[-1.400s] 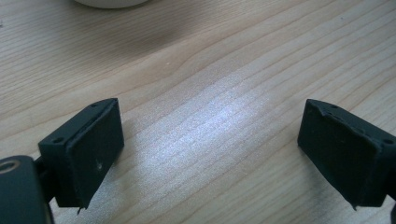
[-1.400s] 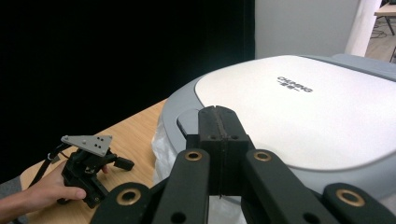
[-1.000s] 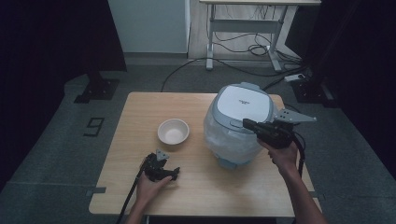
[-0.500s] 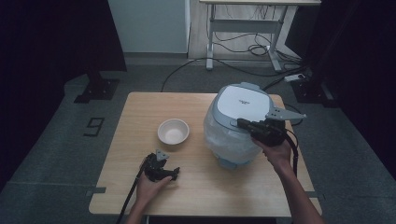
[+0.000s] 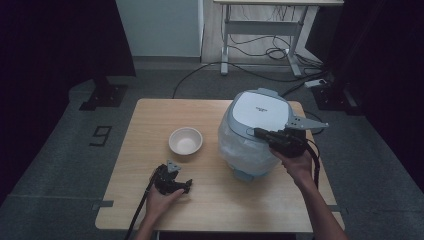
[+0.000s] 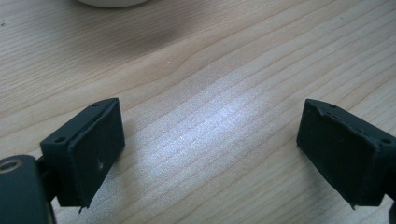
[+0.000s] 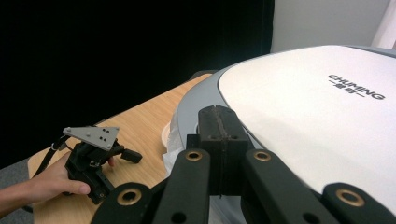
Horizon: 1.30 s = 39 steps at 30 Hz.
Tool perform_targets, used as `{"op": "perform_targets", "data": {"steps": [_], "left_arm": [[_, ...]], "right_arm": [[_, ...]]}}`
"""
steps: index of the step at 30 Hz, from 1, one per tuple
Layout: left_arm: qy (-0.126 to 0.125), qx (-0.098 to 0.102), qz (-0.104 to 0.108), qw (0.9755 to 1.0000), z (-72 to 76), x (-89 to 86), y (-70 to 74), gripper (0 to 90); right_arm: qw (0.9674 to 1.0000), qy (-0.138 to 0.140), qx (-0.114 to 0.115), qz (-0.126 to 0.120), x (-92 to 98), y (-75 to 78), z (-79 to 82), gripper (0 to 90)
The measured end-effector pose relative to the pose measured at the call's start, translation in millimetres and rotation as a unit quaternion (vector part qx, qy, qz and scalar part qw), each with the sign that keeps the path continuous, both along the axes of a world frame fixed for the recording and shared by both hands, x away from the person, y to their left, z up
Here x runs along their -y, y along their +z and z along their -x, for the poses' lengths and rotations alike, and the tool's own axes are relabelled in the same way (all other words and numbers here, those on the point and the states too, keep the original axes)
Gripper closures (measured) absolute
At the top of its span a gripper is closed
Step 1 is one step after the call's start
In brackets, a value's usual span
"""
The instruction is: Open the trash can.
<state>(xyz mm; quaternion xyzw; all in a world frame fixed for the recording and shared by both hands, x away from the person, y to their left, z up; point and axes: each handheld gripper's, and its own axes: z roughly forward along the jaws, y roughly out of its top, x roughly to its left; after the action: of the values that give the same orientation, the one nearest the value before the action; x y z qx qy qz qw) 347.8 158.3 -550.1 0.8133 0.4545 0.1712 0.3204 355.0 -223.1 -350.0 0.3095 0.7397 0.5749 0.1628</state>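
A white and grey rice cooker [image 5: 257, 112] with its lid down stands on the right half of the wooden table [image 5: 150, 115]; its lid [image 7: 317, 116] is large in the right gripper view. My right gripper [image 5: 257, 133] is shut with nothing between its jaws, and its tips [image 7: 218, 116] lie at the lid's grey front rim. An empty white bowl [image 5: 185, 140] sits left of the cooker. My left gripper [image 5: 186, 185] rests low on the table near the front edge, open [image 6: 210, 135] over bare wood, with the bowl's rim [image 6: 112, 2] just beyond it.
The left gripper and the hand holding it [image 7: 93, 161] lie on the table past the cooker in the right gripper view. Beyond the table is grey floor with a desk frame [image 5: 260, 35] and cables. Bare wood lies left of the bowl and along the front edge.
My right gripper has slid left, from beside the cooker's right side onto the front rim of the lid. The left gripper and bowl have stayed put.
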Motion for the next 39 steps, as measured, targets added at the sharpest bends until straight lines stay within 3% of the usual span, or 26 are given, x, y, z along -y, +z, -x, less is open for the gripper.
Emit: {"op": "perform_targets", "data": {"steps": [6, 21, 33, 37, 39], "left_arm": [[0.001, 0.000, 0.000, 1.0000, 0.3, -0.1, 0.0, 7.1], [0.002, 0.000, 0.001, 1.0000, 1.3, -0.2, 0.0, 7.5], [0.003, 0.001, 0.000, 1.0000, 1.9, -0.3, 0.1, 7.6], [0.003, 0.001, 0.000, 1.0000, 1.8, -0.3, 0.0, 7.6], [0.003, 0.001, 0.000, 1.0000, 1.8, -0.3, 0.0, 7.6]], "right_arm": [[0.9998, 0.000, -0.015, -0.009, 1.0, -0.7, -0.7, 90.0], [0.9994, -0.001, -0.026, -0.025, 2.6, -2.4, -1.0, 90.0], [0.9993, -0.001, -0.026, -0.026, 3.3, -4.2, 0.7, 90.0], [0.9996, -0.013, -0.007, -0.024, 4.9, -3.7, 5.0, 89.9], [0.9988, -0.019, -0.002, -0.045, 10.6, -3.2, 8.1, 84.1]]}}
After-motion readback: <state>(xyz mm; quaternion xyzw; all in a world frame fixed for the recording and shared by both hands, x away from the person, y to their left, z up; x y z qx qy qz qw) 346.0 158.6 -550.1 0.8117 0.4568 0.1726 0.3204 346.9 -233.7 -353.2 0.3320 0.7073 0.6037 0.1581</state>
